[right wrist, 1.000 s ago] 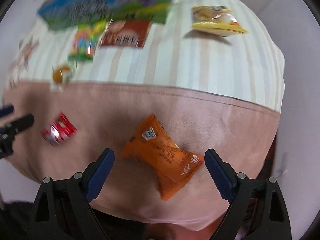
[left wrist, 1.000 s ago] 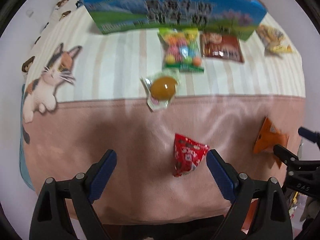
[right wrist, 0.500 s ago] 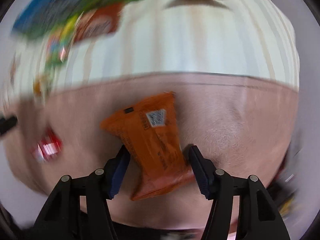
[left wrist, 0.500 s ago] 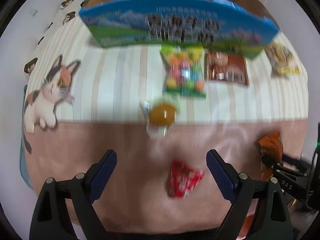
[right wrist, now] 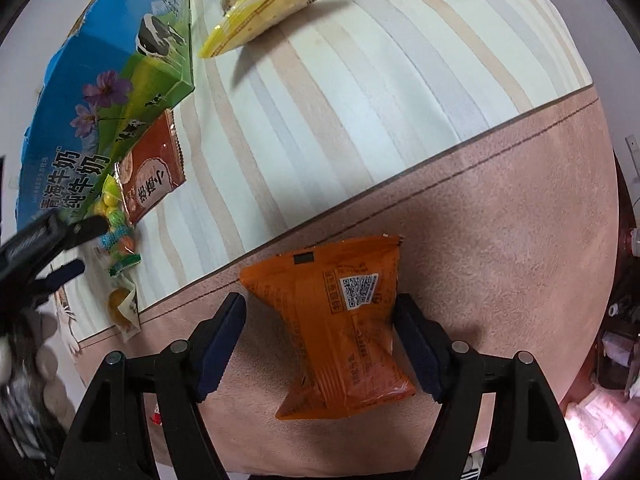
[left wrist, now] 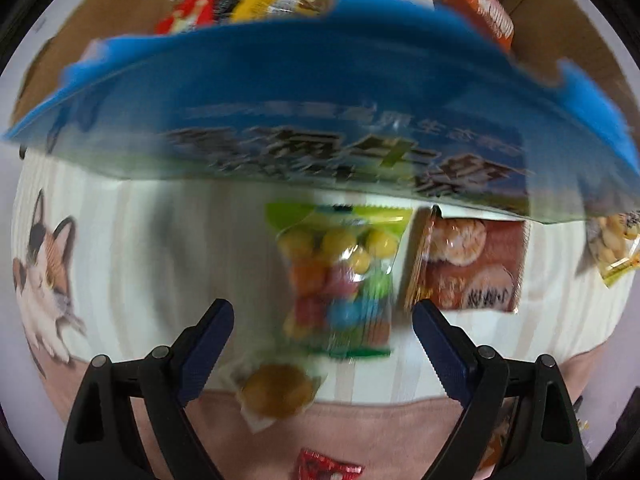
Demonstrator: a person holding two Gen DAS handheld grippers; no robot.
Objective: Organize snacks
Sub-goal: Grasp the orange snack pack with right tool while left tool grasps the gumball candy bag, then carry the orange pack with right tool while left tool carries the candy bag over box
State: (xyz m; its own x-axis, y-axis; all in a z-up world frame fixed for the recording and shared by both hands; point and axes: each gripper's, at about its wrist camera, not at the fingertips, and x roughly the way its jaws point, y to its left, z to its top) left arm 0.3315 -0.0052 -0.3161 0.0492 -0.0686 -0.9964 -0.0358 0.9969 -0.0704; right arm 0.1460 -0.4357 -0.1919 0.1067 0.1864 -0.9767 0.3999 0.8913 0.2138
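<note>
My right gripper [right wrist: 320,328] holds its jaws around an orange snack packet [right wrist: 340,328], pads against its sides, above the pink cloth. My left gripper [left wrist: 322,332] is open and empty, over a bag of colourful candy balls [left wrist: 340,280] on the striped cloth. A round yellow snack in clear wrap [left wrist: 276,390] lies just below it, and a small red packet [left wrist: 324,468] at the bottom edge. The blue milk carton box [left wrist: 320,120] stands behind, with several snacks inside it. The left gripper also shows in the right wrist view [right wrist: 60,252].
A brown biscuit packet [left wrist: 468,264] lies right of the candy bag. A yellow packet [right wrist: 264,4] lies far back on the striped cloth. A cat print [left wrist: 44,280] marks the cloth's left side. The table edge curves at right [right wrist: 600,280].
My left gripper moved forward from the red packet to over the candy bag, near the box. My right gripper closed around the orange packet and turned with it.
</note>
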